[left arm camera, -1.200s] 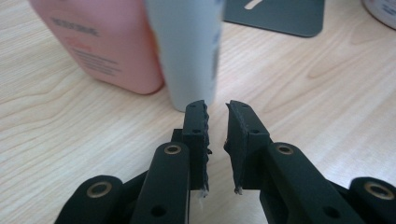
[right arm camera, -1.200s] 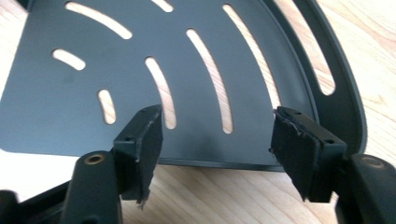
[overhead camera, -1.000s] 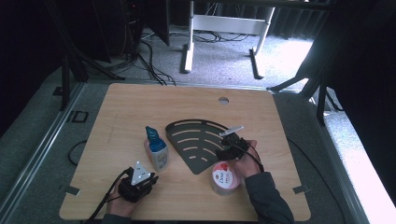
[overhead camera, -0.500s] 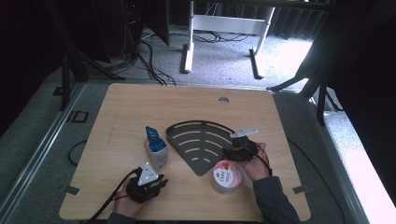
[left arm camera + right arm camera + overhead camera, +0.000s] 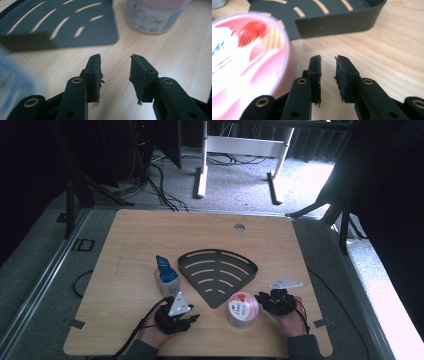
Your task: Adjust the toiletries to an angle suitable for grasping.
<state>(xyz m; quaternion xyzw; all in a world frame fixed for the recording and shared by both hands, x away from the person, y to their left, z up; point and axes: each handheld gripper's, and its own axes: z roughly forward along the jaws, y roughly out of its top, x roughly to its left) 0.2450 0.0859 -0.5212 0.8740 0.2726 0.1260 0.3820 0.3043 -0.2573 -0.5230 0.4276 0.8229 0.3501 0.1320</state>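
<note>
Pink-lidded jar (image 5: 242, 309) stands near the table's (image 5: 125, 235) front edge, just left of the right gripper (image 5: 263, 301), whose empty jaws have just been closing. Light, rigid, probably slick; grip its straight sides. Left gripper (image 5: 191, 318), empty, has been opening.

Each hand-held gripper, the left hand-held gripper (image 5: 192, 318) and the right hand-held gripper (image 5: 259, 298), is matte black with 2 blunt rectangular jaws bolted to arms bearing brass-ringed holes, a pale grey 3-cornered plate on top, a black cable trailing behind, and dark grey sleeves at the person's wrists.
</note>
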